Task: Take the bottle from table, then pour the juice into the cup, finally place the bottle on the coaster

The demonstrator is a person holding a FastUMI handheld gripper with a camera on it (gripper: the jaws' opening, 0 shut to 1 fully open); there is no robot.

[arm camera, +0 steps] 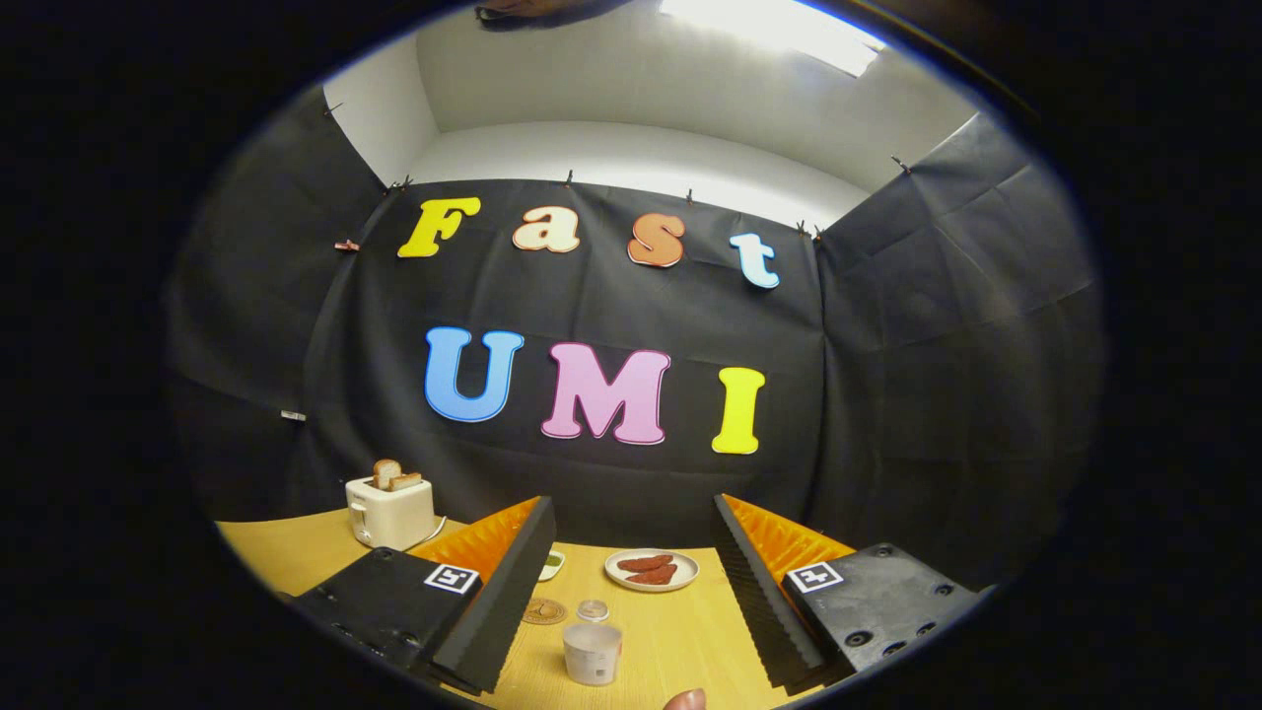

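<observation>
Fingers (631,592) spread apart, gripping nothing — cup (592,652) between them, coaster (543,611) beside it, perhaps touching.

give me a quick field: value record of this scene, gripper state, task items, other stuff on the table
gripper: open, fingers spread, holding nothing
cup: upright on the table, between the fingers
coaster: flat on the table, just beyond the cup, beside the left finger
small clear lid: beside the coaster
plate: farther back, reddish food on it
toaster: far left, toast in its slots
table: wooden
</observation>
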